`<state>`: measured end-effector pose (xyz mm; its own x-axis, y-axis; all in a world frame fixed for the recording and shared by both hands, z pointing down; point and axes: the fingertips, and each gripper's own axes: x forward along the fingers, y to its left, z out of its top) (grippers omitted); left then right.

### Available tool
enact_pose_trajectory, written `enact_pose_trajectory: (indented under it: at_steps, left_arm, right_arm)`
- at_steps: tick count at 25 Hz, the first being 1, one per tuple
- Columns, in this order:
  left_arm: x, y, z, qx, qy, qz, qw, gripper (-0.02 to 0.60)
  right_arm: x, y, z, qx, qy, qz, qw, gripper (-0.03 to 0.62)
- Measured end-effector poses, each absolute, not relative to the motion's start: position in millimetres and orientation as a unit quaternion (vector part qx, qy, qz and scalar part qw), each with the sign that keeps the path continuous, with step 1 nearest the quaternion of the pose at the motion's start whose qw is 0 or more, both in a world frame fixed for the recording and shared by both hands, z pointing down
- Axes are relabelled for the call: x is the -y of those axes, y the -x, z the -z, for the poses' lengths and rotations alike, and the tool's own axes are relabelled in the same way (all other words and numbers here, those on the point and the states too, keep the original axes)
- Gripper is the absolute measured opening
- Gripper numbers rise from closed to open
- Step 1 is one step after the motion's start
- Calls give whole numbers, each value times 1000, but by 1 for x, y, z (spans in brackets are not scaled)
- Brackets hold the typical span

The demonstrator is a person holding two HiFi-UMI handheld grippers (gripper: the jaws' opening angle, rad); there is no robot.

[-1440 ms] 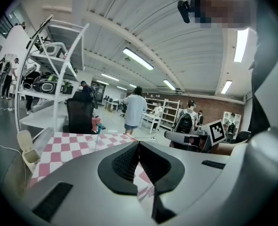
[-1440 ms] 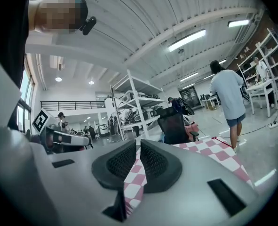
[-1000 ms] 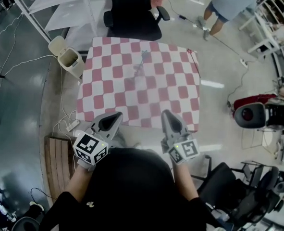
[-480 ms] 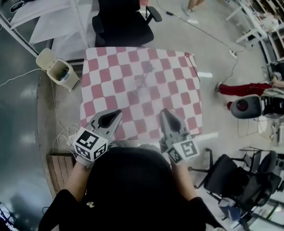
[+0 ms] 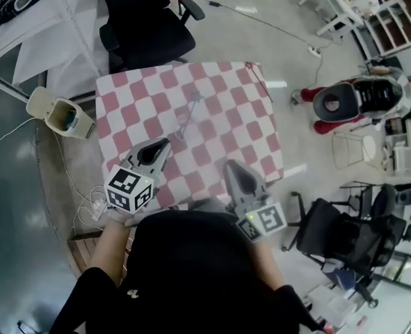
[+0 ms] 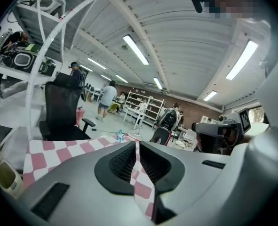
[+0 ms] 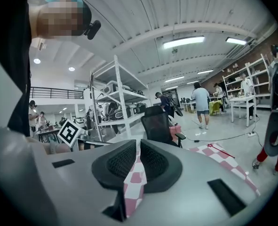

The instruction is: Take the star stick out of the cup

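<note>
A clear cup (image 5: 183, 126) stands near the middle of the red-and-white checkered table (image 5: 240, 117), faint against the cloth. The star stick (image 5: 195, 99) leans out of it toward the far side; its pale blue star (image 6: 120, 135) peeks over the jaws in the left gripper view. My left gripper (image 5: 163, 145) hovers over the near left part of the table, short of the cup, shut and empty (image 6: 137, 142). The right gripper (image 5: 230, 165) sits above the near edge, also shut with nothing in it (image 7: 139, 141).
A thin red stick (image 5: 256, 82) lies at the table's far right corner. A black office chair (image 5: 146, 26) stands behind the table, a beige bin (image 5: 59, 113) to its left, another dark chair (image 5: 344, 235) at the right. People walk in the background.
The head view has swung, so the table sits lower and further left in the picture. Both grippers stay shut near the table's front edge; the left one is now over the cloth.
</note>
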<state>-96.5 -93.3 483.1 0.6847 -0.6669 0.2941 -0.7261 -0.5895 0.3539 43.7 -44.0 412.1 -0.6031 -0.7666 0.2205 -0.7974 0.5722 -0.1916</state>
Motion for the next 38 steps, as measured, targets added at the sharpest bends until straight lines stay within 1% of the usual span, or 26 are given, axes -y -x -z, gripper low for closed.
enact_pose_trajectory:
  at_steps: [5, 8, 12, 16, 18, 20, 22, 30, 38]
  left_arm:
    - [119, 76, -504, 391, -887, -90, 231, 44]
    - [137, 68, -520, 388, -886, -107, 233, 46]
    - [161, 57, -539, 381, -884, -124, 241, 55]
    - [180, 46, -558, 377, -880, -144, 250, 82]
    - [188, 42, -570, 375, -877, -158, 256, 113]
    - [193, 37, -581, 373, -873, -174, 260, 159]
    - [197, 34, -588, 373, -870, -186, 264, 182]
    - [221, 27, -616, 379, -851, -227, 284, 219]
    - [236, 15, -628, 373, -845, -247, 291, 219]
  right_arm:
    - [52, -63, -412, 882, -447, -139, 51, 40]
    - [58, -77, -420, 873, -461, -139, 75, 40]
    - [64, -94, -429, 861, -477, -152, 83, 40]
    - [70, -105, -436, 854, -486, -167, 82, 40]
    - [74, -111, -440, 849, -491, -177, 84, 40]
    - [76, -116, -443, 845, -495, -183, 85, 40]
    - [77, -121, -446, 841, -498, -189, 89, 40]
    - [91, -136, -453, 834, -510, -193, 84, 40]
    - [95, -155, -467, 823, -521, -203, 100, 40]
